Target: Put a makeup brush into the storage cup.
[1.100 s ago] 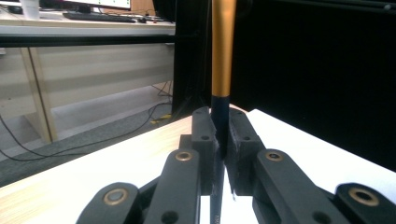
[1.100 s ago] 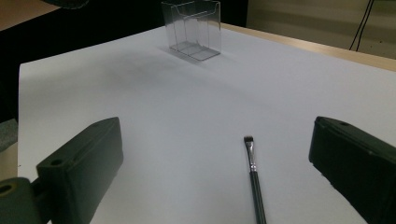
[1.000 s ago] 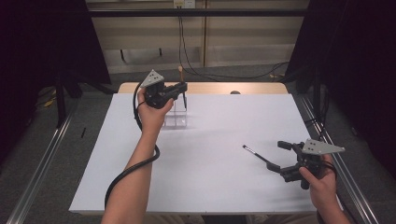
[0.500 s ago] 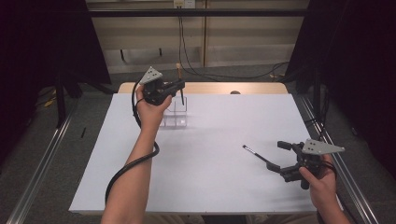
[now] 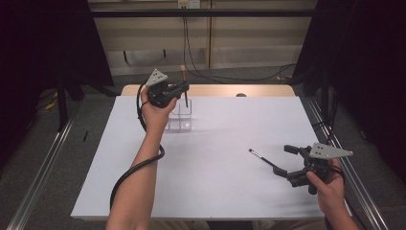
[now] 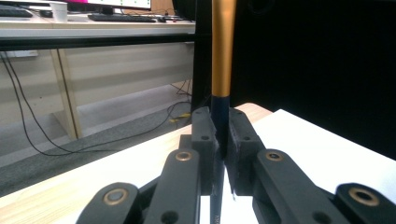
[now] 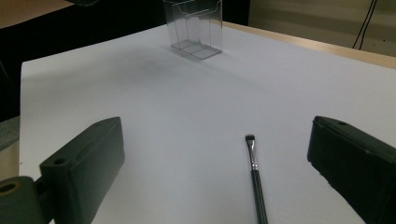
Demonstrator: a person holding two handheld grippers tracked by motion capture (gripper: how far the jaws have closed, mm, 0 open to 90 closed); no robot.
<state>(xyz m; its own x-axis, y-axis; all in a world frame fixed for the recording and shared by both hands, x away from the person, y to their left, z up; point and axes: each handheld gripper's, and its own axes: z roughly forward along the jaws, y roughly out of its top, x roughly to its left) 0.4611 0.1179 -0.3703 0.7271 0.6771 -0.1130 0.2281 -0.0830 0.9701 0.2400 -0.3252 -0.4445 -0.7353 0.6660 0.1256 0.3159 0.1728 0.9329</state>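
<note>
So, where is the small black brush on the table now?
In the high view the black brush lies on the white table, right side, just before the open right gripper, far from the clear holder.

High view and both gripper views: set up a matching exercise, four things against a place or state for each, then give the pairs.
Things:
1. left gripper
2. right gripper
3. clear holder
4. flat black brush

States:
A. lying flat on the white sheet, between open jaws
B. shut on a gold-and-dark brush held upright
C. open, pads touching nothing
D. standing at the far side of the table, below a raised brush

Pairs: 1-B, 2-C, 3-D, 4-A
</note>
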